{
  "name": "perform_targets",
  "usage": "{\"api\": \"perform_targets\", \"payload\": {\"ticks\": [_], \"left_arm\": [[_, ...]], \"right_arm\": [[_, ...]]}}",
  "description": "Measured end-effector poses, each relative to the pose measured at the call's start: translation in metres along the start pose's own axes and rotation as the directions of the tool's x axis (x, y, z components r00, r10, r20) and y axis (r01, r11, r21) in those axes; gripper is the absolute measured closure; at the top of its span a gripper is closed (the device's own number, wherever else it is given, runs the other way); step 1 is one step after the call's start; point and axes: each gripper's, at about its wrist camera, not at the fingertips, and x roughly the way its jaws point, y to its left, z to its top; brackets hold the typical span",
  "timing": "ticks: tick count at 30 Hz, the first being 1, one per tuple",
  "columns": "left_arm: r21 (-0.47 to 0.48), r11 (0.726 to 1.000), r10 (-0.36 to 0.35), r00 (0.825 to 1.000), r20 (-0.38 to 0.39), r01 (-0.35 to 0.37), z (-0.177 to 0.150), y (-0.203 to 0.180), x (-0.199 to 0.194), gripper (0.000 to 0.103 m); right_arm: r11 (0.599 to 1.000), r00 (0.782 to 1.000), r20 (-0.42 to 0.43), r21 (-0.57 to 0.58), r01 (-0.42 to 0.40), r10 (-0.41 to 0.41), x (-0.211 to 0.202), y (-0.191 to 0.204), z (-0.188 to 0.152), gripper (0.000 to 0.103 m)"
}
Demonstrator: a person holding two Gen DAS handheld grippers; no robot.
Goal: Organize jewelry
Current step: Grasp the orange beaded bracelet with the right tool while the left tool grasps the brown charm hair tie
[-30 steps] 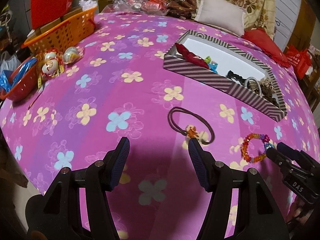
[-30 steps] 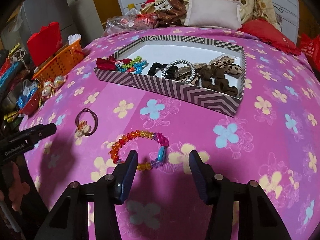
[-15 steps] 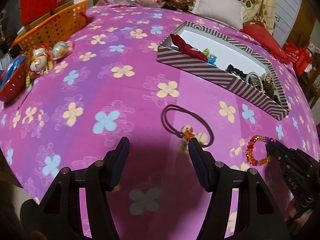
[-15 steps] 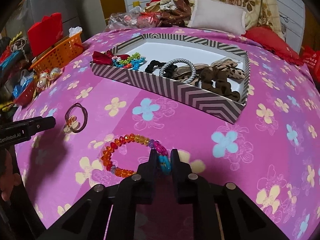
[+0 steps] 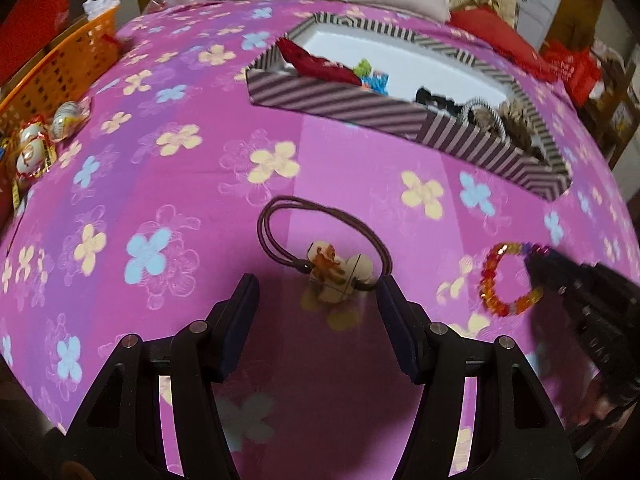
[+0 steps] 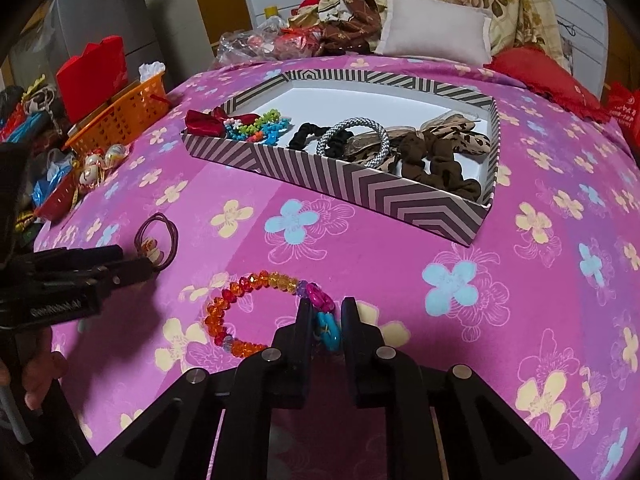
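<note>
My right gripper is shut on the blue and pink end of a beaded bracelet with orange, red and yellow beads, on the pink flowered cloth. The bracelet and the right gripper also show in the left wrist view. My left gripper is open, its fingers on either side of a brown hair tie with a cream charm; the hair tie also shows in the right wrist view. A striped tray further back holds several hair ties, bows and bracelets.
An orange basket and a red box stand at the far left. Wrapped round ornaments lie by the left edge. Pillows and plastic bags lie behind the tray.
My right gripper has shut on the bracelet's blue and pink end. My left gripper has moved forward, so its open fingers now flank the hair tie's charm.
</note>
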Motion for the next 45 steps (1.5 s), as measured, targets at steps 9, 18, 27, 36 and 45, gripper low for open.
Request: {"api": "perform_targets", "payload": {"ticks": [9, 18, 27, 36, 45], "left_arm": [[0.075, 0.997, 0.005, 0.999, 0.037, -0.008, 0.001, -0.006, 0.005, 0.038], [0.055, 0.996, -0.078, 0.996, 0.046, 0.075, 0.000, 0.002, -0.001, 0.078], [0.037, 0.995, -0.099, 0.990, 0.101, 0.096, -0.004, 0.005, -0.029, 0.078], [0.034, 0.996, -0.087, 0.986, 0.142, 0.083, -0.003, 0.002, -0.050, 0.078], [0.040, 0.998, -0.063, 0.981, 0.184, 0.057, 0.003, -0.003, -0.068, 0.078]], "right_arm": [[1.000, 1.000, 0.009, -0.001, 0.006, -0.006, 0.001, 0.000, 0.000, 0.090], [1.000, 1.000, 0.022, 0.012, -0.013, 0.013, -0.002, 0.002, -0.003, 0.096], [0.999, 0.997, 0.062, -0.009, -0.036, 0.037, -0.023, 0.012, 0.002, 0.097], [0.998, 0.993, 0.106, -0.035, -0.054, 0.057, -0.047, 0.024, 0.010, 0.097], [0.998, 0.989, 0.132, -0.041, -0.058, 0.063, -0.062, 0.026, 0.017, 0.097]]}}
